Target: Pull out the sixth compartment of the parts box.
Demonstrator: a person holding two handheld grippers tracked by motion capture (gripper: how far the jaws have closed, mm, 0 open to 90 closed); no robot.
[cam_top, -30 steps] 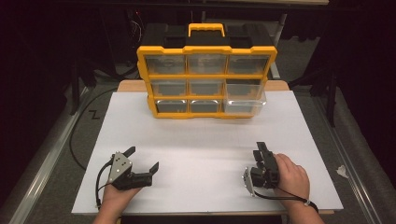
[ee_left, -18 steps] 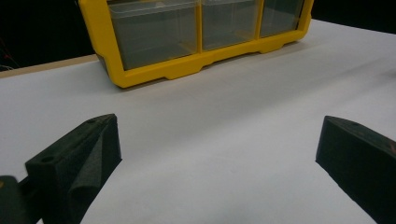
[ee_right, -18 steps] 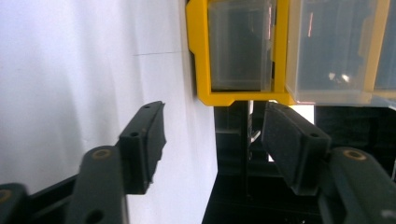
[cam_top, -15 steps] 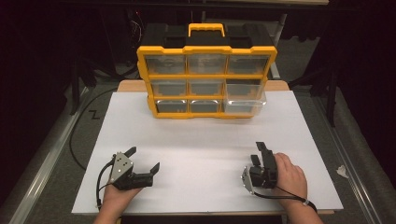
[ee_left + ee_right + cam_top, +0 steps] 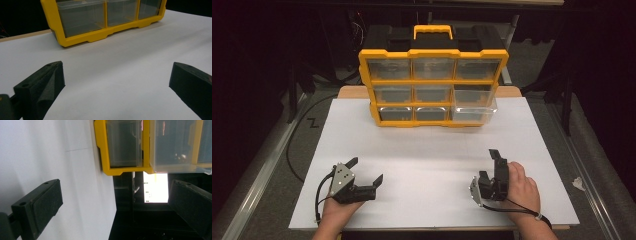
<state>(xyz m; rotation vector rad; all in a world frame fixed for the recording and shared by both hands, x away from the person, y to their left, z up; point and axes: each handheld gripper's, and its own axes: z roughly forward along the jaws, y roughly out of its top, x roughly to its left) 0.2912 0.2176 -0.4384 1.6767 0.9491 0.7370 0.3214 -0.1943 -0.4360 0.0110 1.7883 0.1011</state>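
A yellow organizer (image 5: 433, 82) with clear drawers and a black back stands upright at the far side of the white table (image 5: 432, 150). Its bottom right drawer (image 5: 473, 111) sticks out a little. My left gripper (image 5: 366, 170) rests near the front left, open, with bare table between its jaws. The left gripper view looks across the table at the organizer's (image 5: 100, 35) lower row. My right gripper (image 5: 488, 163) lies on its side at the front right, a hand around it. Its jaws have just been opening and hold nothing. The right gripper view shows the organizer (image 5: 105, 152) turned sideways.
A black cable (image 5: 299, 145) loops on the floor left of the table. A metal rail (image 5: 257, 180) runs along the left side. A small white scrap (image 5: 578, 183) lies on the floor at the right.
The right gripper's jaws have spread apart. Both hands have stayed where they were, and the left gripper looks the same.
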